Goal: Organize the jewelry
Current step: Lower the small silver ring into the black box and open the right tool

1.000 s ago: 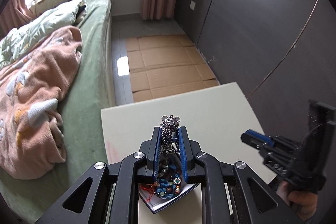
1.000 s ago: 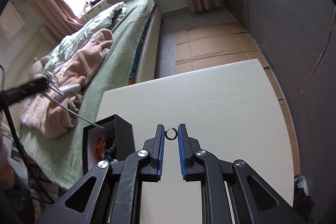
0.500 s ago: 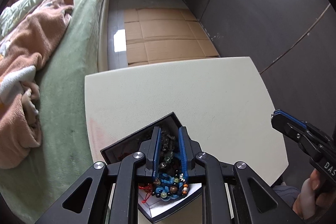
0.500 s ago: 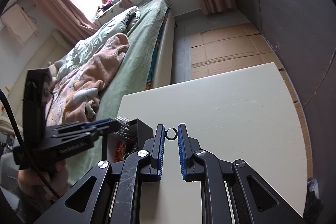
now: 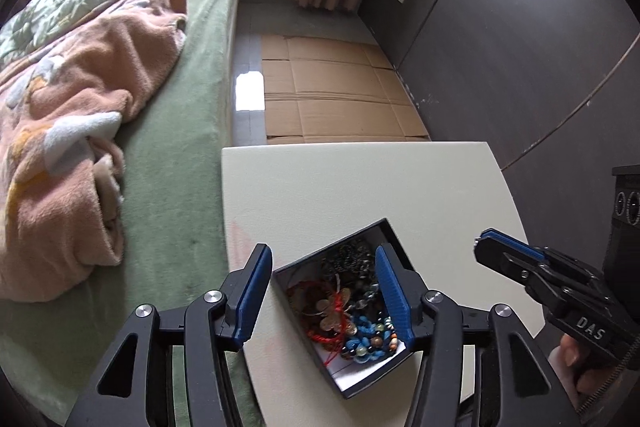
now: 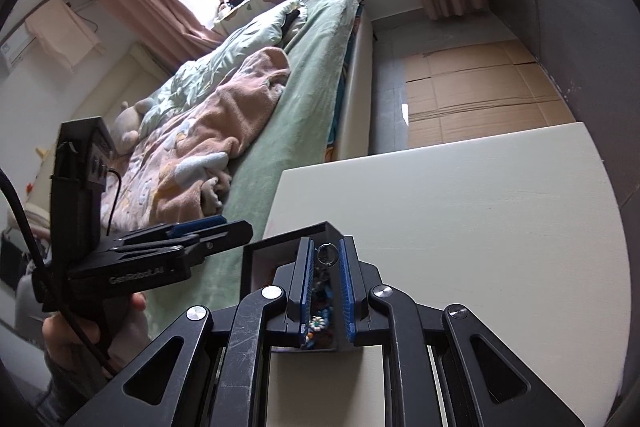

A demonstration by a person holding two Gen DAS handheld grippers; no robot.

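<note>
Beside the green bed, my pale desk carries a black jewelry box near its front left corner. My left gripper hangs over the box; its fingers have just been opening and stand apart with nothing pinched, the jewelry lying in a tangle below, where I cannot separate single pieces apart from red cord and blue beads. From the right wrist view, my right gripper is clenched on a small ring at its tips, just above the box's far wall. Most of the box interior is hidden behind these fingers. Both hands are cut off at the frame edges.
</note>
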